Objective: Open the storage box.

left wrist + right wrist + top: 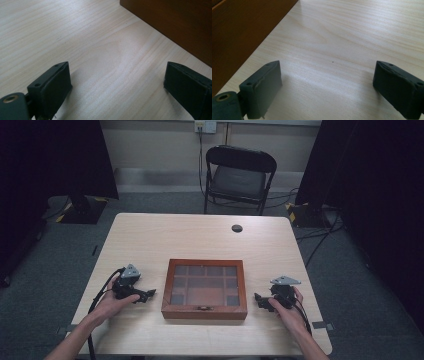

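A brown wooden box [204, 289] with a glass-paned lid lies shut in the middle of the table, a small latch on its front side. My left gripper [145, 294] rests on the table left of the box, held by a hand, its tips toward the box. In the left gripper view my left gripper [117, 82] stands open over bare wood, with the box's side [175, 22] at the upper right. My right gripper [261, 301] rests to the right of the box. In the right gripper view my right gripper [327, 83] is open with nothing between its jaws, and the box's side [242, 32] fills the upper left.
The light wooden table [200, 240] has a dark round cable hole [237, 228] near its far edge. A black folding chair [239, 177] stands behind the table. Black stands and cables sit on the grey carpet at both sides.
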A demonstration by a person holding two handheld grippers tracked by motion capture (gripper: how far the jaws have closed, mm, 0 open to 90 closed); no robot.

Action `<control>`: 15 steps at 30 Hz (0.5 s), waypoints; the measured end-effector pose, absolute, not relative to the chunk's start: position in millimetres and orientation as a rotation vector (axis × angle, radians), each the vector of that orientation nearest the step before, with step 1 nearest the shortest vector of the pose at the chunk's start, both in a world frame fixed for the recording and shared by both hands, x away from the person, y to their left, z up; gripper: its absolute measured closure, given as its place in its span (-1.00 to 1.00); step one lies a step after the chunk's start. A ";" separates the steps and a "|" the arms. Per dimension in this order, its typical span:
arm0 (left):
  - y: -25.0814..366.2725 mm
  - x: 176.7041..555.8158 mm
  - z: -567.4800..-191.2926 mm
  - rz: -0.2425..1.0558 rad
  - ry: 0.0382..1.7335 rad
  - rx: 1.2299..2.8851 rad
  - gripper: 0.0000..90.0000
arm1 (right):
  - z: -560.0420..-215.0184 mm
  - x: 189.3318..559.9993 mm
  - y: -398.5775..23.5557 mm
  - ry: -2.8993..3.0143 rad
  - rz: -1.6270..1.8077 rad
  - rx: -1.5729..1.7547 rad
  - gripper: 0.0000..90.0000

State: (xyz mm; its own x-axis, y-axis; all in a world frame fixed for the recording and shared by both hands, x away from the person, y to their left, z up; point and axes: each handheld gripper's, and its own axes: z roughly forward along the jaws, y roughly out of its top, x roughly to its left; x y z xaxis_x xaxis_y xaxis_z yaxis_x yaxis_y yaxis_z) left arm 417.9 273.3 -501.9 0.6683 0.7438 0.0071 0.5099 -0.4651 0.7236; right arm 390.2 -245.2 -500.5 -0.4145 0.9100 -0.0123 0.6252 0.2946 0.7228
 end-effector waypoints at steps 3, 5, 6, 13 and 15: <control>272.9 417.8 -500.8 0.416 0.972 2.174 -0.83 | -500.5 390.2 -245.2 2.145 0.907 1.372 -0.83; 273.2 417.4 -499.4 0.416 0.981 2.162 -0.72 | -500.5 390.4 -245.3 2.146 0.907 1.370 -0.83; 273.8 417.8 -498.5 0.421 0.978 2.170 -0.65 | -500.5 390.4 -245.3 2.146 0.907 1.369 -0.83; 272.1 417.0 -494.0 0.379 0.981 2.188 -0.56 | -500.5 390.7 -245.5 2.150 0.910 1.366 -0.83; 270.6 416.6 -489.7 0.376 0.984 2.182 -0.56 | -500.5 390.8 -245.5 2.151 0.910 1.365 -0.83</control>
